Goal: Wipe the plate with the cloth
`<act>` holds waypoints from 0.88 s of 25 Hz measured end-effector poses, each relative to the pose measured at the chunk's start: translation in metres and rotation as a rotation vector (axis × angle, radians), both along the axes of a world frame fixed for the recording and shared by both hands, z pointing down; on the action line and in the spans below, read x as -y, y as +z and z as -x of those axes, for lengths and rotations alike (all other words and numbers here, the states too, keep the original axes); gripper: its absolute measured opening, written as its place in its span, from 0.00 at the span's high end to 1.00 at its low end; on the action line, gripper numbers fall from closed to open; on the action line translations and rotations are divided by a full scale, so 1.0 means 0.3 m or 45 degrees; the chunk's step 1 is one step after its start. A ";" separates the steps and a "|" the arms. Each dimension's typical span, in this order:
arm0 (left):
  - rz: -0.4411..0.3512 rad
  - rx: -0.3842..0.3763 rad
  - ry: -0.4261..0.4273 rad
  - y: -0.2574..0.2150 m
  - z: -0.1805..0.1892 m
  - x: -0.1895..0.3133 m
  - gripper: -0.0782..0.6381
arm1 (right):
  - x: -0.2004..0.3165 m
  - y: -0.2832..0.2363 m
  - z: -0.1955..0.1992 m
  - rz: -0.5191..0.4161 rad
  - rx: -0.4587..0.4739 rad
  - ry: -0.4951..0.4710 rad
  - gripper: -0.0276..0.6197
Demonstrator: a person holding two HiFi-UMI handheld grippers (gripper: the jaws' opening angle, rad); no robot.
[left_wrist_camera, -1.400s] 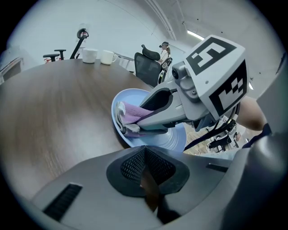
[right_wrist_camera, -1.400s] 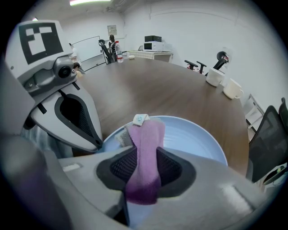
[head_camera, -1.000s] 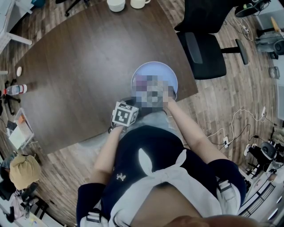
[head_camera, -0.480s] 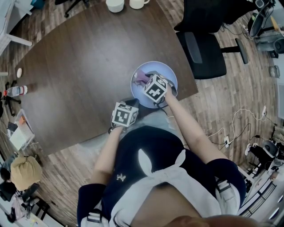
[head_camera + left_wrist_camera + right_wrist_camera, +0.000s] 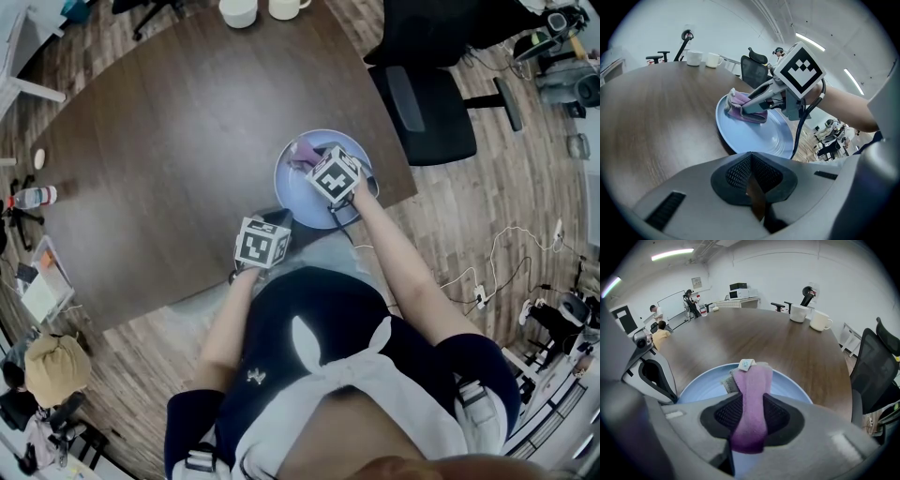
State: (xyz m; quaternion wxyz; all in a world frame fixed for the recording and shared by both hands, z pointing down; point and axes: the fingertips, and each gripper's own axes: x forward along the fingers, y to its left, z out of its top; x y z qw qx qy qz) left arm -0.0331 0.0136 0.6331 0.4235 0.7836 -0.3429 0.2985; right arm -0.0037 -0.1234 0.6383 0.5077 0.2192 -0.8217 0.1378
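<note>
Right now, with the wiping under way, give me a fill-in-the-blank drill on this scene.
The right hand-held gripper is shut on a ____ cloth.
The cloth rests on a light ____ plate.
____ white mugs stand at the far end of the table.
Missing words: purple; blue; two.

The right gripper [image 5: 315, 162] covers most of the cloth [image 5: 299, 150]; a white cup [image 5: 237, 9] is cut by the top edge.
</note>
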 end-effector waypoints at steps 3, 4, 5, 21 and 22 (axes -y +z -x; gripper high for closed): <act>0.000 0.000 0.000 0.003 -0.002 -0.001 0.88 | 0.018 0.003 -0.023 0.000 0.002 0.032 0.76; 0.000 0.000 -0.001 0.004 -0.002 -0.001 0.88 | 0.022 0.004 -0.030 0.001 -0.001 0.039 0.76; 0.000 0.000 -0.002 0.005 -0.002 0.000 0.88 | 0.026 0.005 -0.036 0.004 -0.002 0.045 0.76; 0.007 -0.009 -0.018 0.001 0.001 0.006 0.88 | 0.085 0.015 -0.165 0.030 -0.018 0.180 0.75; 0.007 -0.010 -0.018 0.002 0.001 0.006 0.88 | 0.085 0.016 -0.168 0.033 -0.014 0.186 0.75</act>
